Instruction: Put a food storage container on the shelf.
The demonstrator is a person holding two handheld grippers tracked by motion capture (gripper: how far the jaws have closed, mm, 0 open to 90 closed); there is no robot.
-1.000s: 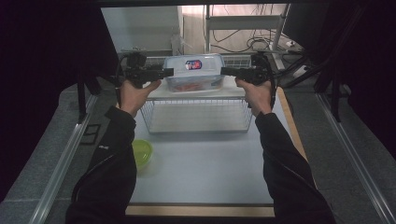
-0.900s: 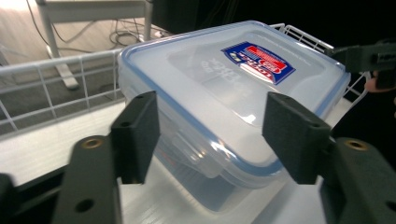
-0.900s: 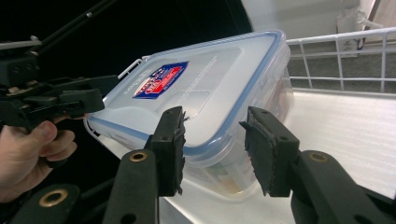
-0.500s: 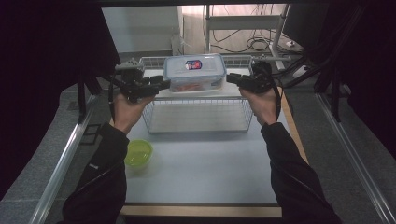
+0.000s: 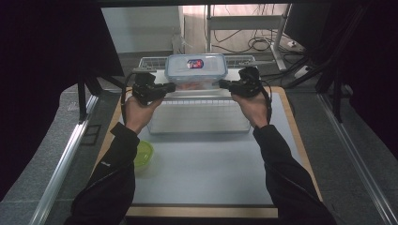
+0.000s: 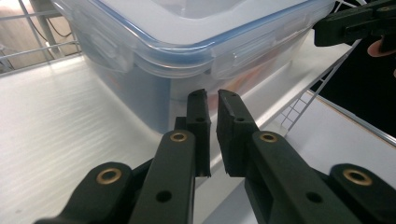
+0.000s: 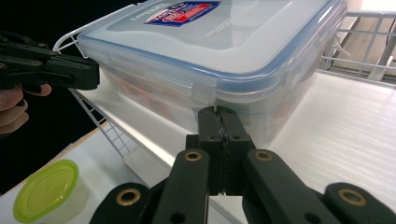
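Flanking the clear lidded box (image 5: 196, 71) at upper centre of the high view, on the white rack (image 5: 199, 115): left gripper (image 5: 168, 87) at its left side, jaws just closed to a narrow gap, empty; right gripper (image 5: 224, 84) at its right side, jaws just closed together, empty; green-lidded tub (image 5: 143, 154) lower left.

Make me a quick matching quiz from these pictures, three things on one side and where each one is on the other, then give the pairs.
Things:
1. clear lidded container
2. green-lidded tub
3. wire basket

Places:
A. near the person's left sleeve, on the mat
B. between the two gripper tips, on the white shelf
C. in front of the shelf, between the forearms

Pairs: 1-B, 2-A, 3-C
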